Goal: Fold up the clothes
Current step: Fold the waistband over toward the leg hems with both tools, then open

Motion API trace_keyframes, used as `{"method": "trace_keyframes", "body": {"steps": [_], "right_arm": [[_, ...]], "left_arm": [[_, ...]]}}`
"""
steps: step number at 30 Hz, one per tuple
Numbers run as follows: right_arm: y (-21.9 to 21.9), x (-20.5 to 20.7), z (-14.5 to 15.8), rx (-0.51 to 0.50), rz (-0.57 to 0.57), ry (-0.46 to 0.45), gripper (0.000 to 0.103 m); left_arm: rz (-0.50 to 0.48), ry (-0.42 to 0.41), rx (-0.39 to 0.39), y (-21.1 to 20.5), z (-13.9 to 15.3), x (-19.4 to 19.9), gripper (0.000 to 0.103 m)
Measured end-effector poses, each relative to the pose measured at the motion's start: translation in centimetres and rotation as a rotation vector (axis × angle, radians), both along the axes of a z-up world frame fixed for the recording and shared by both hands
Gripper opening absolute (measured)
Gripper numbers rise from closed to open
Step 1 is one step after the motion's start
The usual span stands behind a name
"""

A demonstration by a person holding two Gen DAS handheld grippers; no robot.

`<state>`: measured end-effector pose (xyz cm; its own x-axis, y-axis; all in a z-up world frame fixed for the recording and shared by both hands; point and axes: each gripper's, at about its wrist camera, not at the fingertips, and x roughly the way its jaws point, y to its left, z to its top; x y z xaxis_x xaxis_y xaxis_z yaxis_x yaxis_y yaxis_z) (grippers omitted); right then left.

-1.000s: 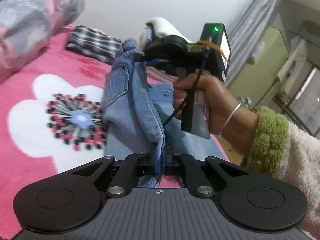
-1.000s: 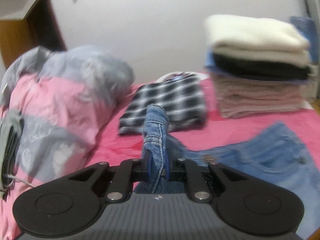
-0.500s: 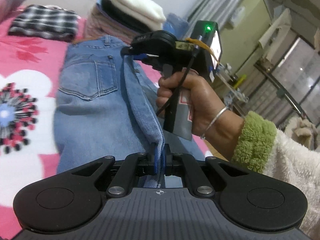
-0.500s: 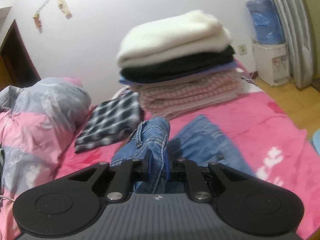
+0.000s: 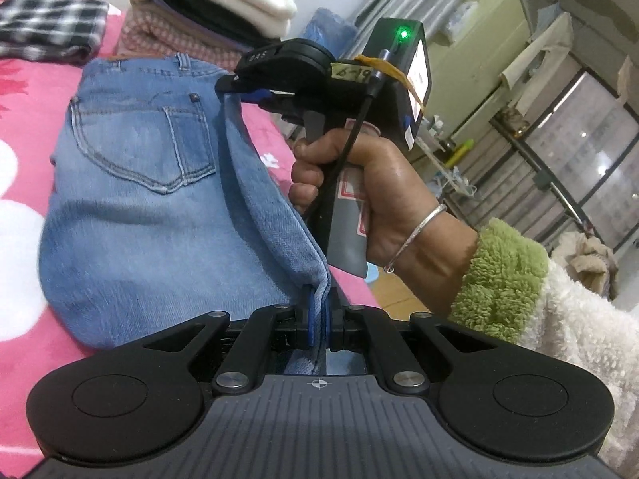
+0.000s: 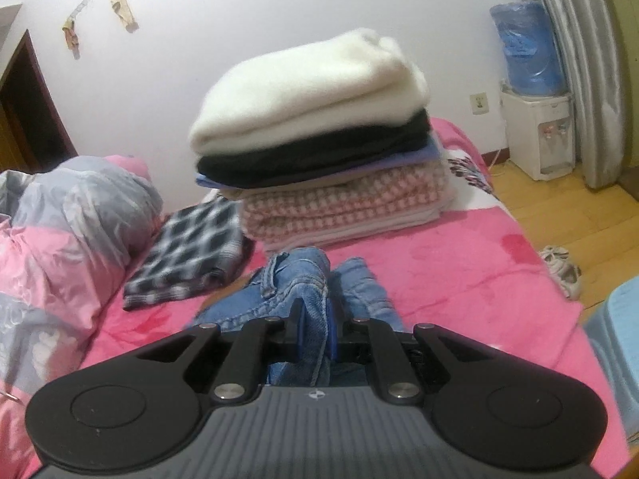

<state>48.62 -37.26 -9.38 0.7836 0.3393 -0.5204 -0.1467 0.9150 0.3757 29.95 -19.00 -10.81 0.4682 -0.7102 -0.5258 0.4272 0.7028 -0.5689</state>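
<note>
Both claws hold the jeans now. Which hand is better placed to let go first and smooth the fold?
Probably the left claw: it pinches a thin edge right beside the flat jeans. The right claw grips a thick bunch near the folded stack.

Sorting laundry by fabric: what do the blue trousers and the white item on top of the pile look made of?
The blue trousers look like washed cotton denim: faded matte weave, contrast stitching, a rivet by the patch pocket. The white item looks like soft fleece or fuzzy knit, judging by its fluffy nap, though the blurred picture leaves that open.
</note>
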Motion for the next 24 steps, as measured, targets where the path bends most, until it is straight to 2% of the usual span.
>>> {"method": "trace_keyframes", "body": {"steps": [6,8,9,11,12,13,16,19,24], "right_arm": [[-1.5,0.4,-3.3,-0.025,-0.04,0.055,0.01],[-2.2,0.3,-4.1,0.002,-0.05,0.069,0.011],[-2.7,0.1,-4.3,0.026,-0.053,0.073,0.014],[-3.7,-0.5,-4.3,0.075,-0.058,0.082,0.022],[-4.2,-0.7,-4.3,0.094,-0.06,0.091,0.027],[-4.8,-0.9,-4.3,0.116,-0.061,0.098,0.031],[-6.7,-2.0,-4.3,0.199,-0.052,0.115,0.033],[-8.5,-3.3,-4.4,0.28,-0.044,0.134,0.033],[-11.0,-6.0,-4.6,0.447,-0.055,0.18,0.034]], "left_arm": [[-0.017,0.029,0.043,-0.8,-2.1,0.5,0.004],[-0.016,0.042,0.043,-0.7,-2.6,0.5,0.005],[-0.016,0.05,0.036,-0.4,-2.6,0.4,0.01],[-0.019,0.068,0.003,0.2,-2.1,0.4,0.023],[-0.022,0.075,-0.017,0.7,-1.8,0.4,0.035],[-0.027,0.073,-0.034,1.1,-1.3,0.2,0.042],[-0.045,0.041,-0.058,2.6,0.2,-0.4,0.054],[-0.042,0.056,-0.105,4.3,1.1,-0.5,0.062],[0.037,0.21,-0.28,8.5,1.2,0.0,0.065]]}}
